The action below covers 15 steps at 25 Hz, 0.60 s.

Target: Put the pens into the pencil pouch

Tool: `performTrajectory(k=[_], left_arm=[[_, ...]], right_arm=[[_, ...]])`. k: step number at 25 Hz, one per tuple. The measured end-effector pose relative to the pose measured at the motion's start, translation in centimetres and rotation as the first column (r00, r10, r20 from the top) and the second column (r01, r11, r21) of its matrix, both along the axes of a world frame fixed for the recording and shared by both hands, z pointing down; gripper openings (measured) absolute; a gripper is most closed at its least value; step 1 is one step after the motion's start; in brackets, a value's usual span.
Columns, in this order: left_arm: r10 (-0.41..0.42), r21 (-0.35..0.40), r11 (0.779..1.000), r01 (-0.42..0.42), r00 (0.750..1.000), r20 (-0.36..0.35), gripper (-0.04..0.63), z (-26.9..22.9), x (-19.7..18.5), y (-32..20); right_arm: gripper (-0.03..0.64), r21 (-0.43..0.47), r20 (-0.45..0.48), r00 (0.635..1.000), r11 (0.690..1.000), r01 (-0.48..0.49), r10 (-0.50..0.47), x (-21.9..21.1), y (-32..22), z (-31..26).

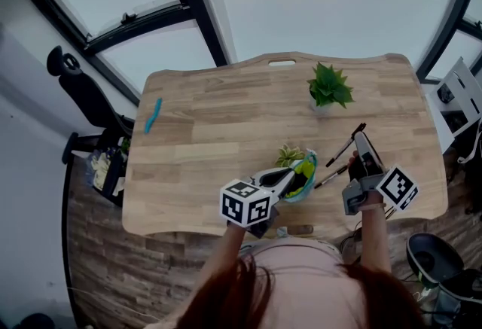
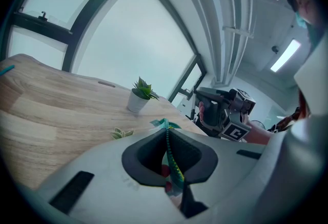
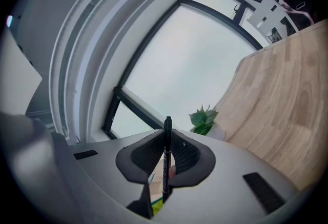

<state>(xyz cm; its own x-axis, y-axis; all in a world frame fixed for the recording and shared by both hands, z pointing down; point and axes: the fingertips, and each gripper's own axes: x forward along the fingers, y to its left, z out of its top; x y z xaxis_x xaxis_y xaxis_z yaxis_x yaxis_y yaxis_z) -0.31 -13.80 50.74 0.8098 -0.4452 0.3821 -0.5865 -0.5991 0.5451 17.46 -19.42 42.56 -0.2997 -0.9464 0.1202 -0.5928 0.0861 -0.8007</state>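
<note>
Head view hides both jaw gaps from you: left gripper (image 1: 286, 180) overlaps pencil pouch (image 1: 306, 169) near table's (image 1: 211, 132) front edge, grip unclear there. Left gripper view settles it: jaws clamped on pouch's zip edge. Right gripper view shows your right gripper (image 3: 166, 141) pinching black pen (image 3: 167, 125) upright, lower end cut off behind jaws. Only head view shows second black pen (image 1: 331, 177) lying just beside pouch. Teal pen (image 1: 153, 115) well apart, table's left.
</note>
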Motion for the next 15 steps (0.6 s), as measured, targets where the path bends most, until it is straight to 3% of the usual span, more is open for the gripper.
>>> performTrajectory(k=[4, 15], left_arm=[[-0.012, -0.001, 1.000, 0.012, 1.000, -0.001, 0.012, 0.0, -0.1, 0.1], [-0.022, -0.005, 1.000, 0.022, 1.000, -0.015, 0.012, 0.1, -0.4, 0.1]], right_arm=[[0.035, 0.155, -0.028, 0.997, 0.985, 0.079, -0.075, -2.0, -0.5, -2.9], [0.034, 0.263, -0.115, 0.986, 0.953, 0.151, -0.124, -5.9, 0.3, -3.7]])
